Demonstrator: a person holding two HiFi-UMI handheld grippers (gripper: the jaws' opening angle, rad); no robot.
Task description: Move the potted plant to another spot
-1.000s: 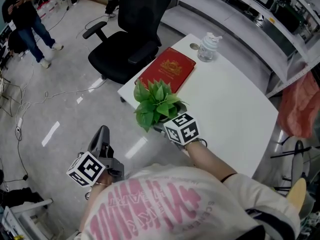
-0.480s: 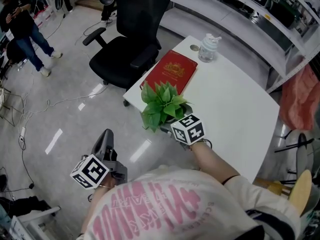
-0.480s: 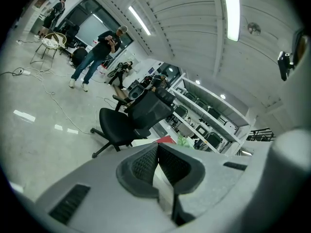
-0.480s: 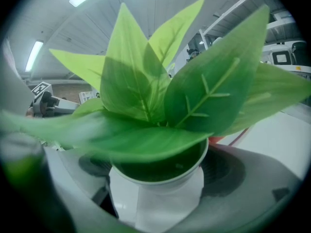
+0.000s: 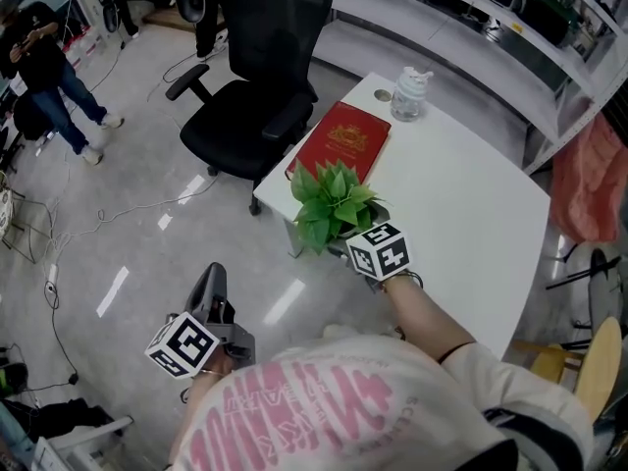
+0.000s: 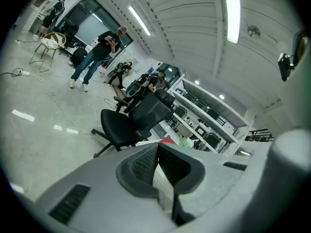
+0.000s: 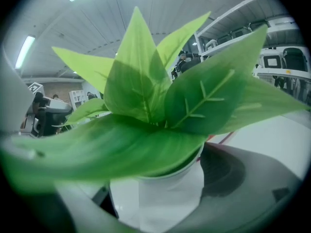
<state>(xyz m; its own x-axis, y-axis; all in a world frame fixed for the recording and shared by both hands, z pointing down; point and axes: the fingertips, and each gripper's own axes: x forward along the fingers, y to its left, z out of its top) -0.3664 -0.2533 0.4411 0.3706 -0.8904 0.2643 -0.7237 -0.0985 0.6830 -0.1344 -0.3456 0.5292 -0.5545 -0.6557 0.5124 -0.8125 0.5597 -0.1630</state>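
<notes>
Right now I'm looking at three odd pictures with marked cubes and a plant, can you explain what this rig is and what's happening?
There is no robot here. A person holds a two-jaw tool in each hand, and the marked cubes are part of those tools. The head view comes from a camera on the person's head, looking down. The other two come from cameras riding on each tool. On the white table are a red book and a bottle. The right tool grips the plant by its white pot. The left tool hangs over the floor, jaws together and empty.

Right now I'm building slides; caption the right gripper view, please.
Right gripper clamped on a leafy potted plant, white table behind.
</notes>
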